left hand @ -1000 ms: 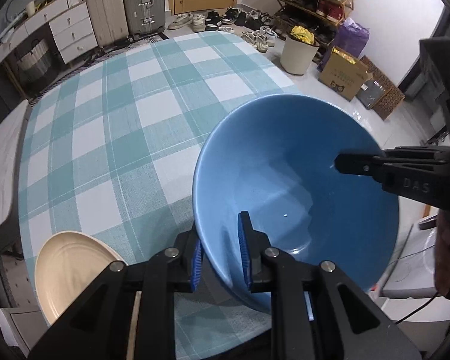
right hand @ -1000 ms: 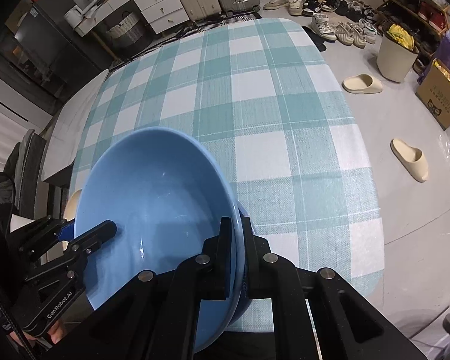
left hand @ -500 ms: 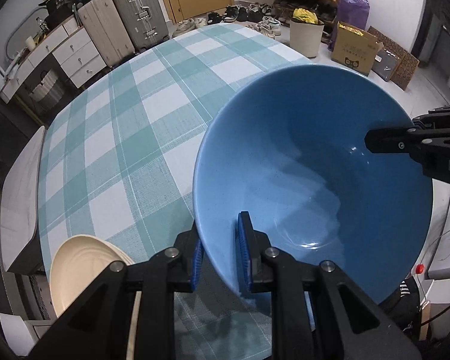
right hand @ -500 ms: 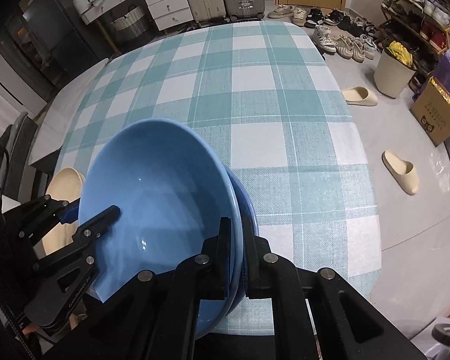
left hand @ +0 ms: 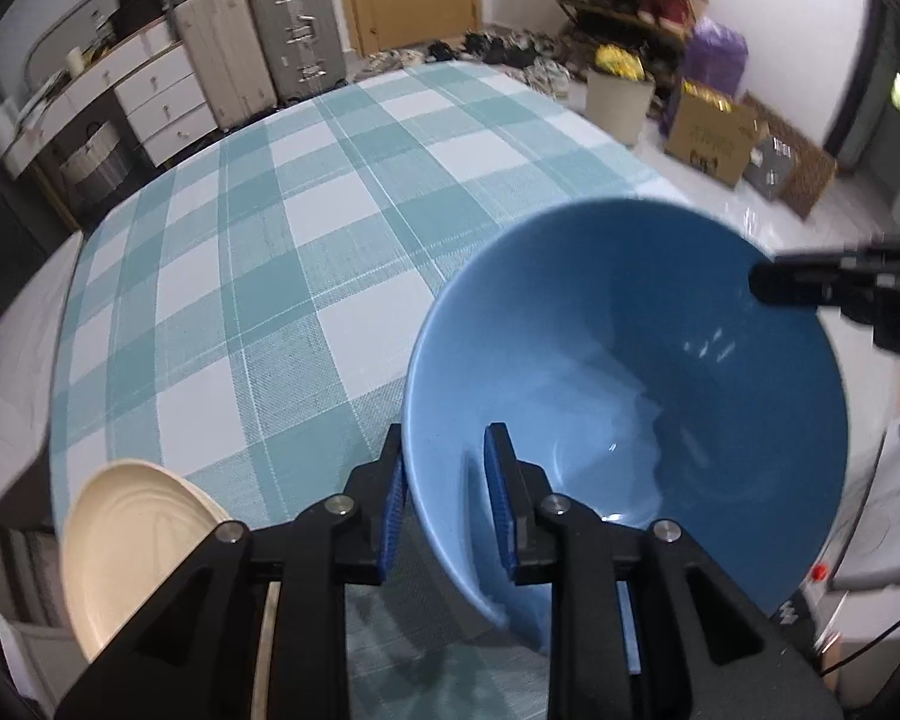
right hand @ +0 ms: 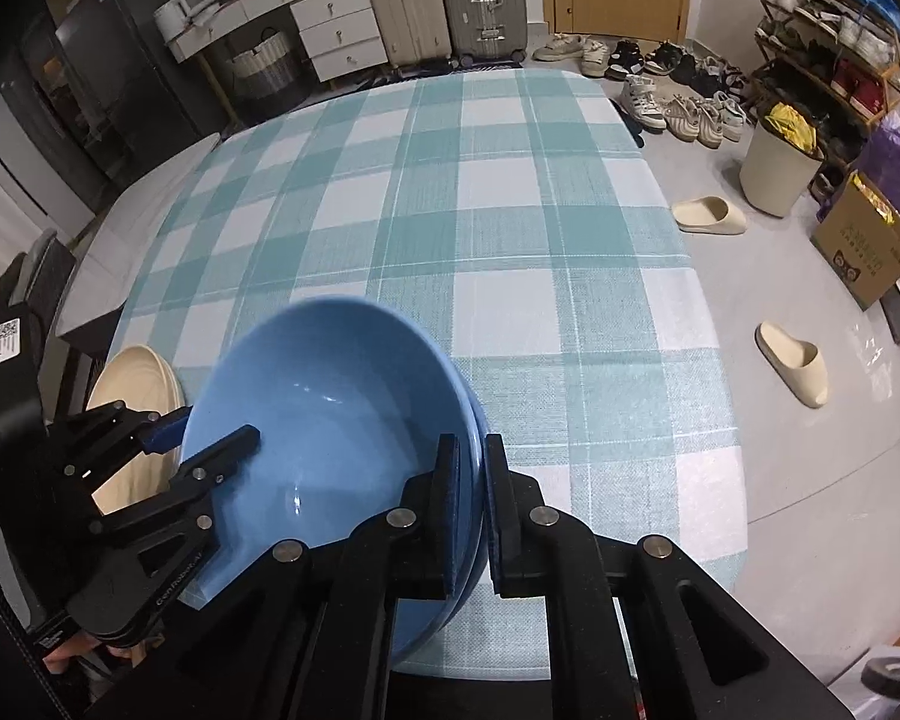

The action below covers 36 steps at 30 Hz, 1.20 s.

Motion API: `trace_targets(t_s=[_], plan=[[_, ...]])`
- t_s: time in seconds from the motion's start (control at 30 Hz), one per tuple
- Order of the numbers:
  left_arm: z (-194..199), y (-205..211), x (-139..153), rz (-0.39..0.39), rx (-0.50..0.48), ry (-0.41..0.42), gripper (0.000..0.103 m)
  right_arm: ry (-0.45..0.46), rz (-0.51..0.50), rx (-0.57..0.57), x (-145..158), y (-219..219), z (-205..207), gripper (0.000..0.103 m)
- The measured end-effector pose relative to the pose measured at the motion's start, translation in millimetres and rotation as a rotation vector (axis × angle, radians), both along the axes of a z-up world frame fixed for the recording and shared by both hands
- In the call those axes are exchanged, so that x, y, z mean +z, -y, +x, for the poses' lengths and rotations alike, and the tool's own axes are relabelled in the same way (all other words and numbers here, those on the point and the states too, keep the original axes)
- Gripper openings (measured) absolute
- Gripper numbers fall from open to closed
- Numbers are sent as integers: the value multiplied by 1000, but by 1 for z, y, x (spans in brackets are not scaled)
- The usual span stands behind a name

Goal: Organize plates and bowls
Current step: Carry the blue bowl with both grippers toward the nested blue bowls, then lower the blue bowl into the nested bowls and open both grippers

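The checked table (right hand: 510, 210) is lying bare beyond the blue bowl (left hand: 630, 372), which is sitting in a second blue bowl (right hand: 477, 414) at the near edge; glazed, rigid and breakable, likely slippery, it is best pinched by the rim. The right gripper (right hand: 467, 516) is clamping that rim, the left gripper (left hand: 444, 504) is opening its jaws around the opposite rim, and the cream plate (left hand: 132, 546) beside it is crowding the left

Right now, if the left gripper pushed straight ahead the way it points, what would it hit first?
The blue bowl: its near rim already sits between the opening jaws of the left gripper, so the bowl's wall comes first, then likely the checked tablecloth beneath, though depth is unclear.
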<state>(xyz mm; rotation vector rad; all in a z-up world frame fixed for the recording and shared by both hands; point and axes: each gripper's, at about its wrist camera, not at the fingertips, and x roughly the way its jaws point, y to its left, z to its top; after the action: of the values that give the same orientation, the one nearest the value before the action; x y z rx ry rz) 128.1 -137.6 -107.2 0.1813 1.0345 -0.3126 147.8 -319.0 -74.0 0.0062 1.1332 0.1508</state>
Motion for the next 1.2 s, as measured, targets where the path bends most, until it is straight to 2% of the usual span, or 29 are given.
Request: trace_targets(t_s=[0.13, 0.17, 0.2, 0.23, 0.3, 0.4, 0.5, 0.67, 0.8, 0.93, 1.0, 1.03, 1.1, 1.17, 1.2], plan=[[-5, -6, 2, -50, 41, 20, 29, 46, 38, -8, 5, 6, -10, 7], [-7, -9, 5, -72, 56, 31, 34, 67, 47, -10, 7, 7, -13, 7], [-9, -11, 7, -86, 69, 42, 43, 92, 53, -10, 10, 8, -17, 7], [-11, -14, 10, -97, 88, 60, 47, 120, 63, -6, 12, 9, -21, 7], [-19, -18, 17, -119, 110, 104, 48, 156, 103, 22, 14, 8, -28, 7], [-28, -22, 25, -159, 128, 135, 48, 193, 103, 24, 11, 7, -35, 7], [-33, -19, 27, -171, 128, 150, 49, 189, 135, 38, -1, 6, -36, 7], [-35, -11, 25, -171, 118, 156, 49, 169, 181, 49, -23, 8, -32, 8], [-32, -9, 18, -179, 123, 142, 50, 190, 256, 49, -23, 18, -31, 8], [-28, -13, 14, -176, 147, 138, 50, 275, 287, 40, -10, 26, -40, 8], [-28, -17, 14, -182, 166, 146, 50, 343, 283, 44, -2, 27, -48, 11], [-28, -19, 15, -184, 173, 150, 50, 384, 274, 47, 3, 28, -55, 17], [-29, -21, 17, -185, 188, 153, 50, 455, 259, 49, 9, 28, -65, 31], [-29, -20, 19, -184, 199, 136, 51, 518, 237, 39, 14, 29, -75, 52], [-29, -20, 21, -187, 209, 131, 52, 539, 227, 32, 15, 29, -78, 56]])
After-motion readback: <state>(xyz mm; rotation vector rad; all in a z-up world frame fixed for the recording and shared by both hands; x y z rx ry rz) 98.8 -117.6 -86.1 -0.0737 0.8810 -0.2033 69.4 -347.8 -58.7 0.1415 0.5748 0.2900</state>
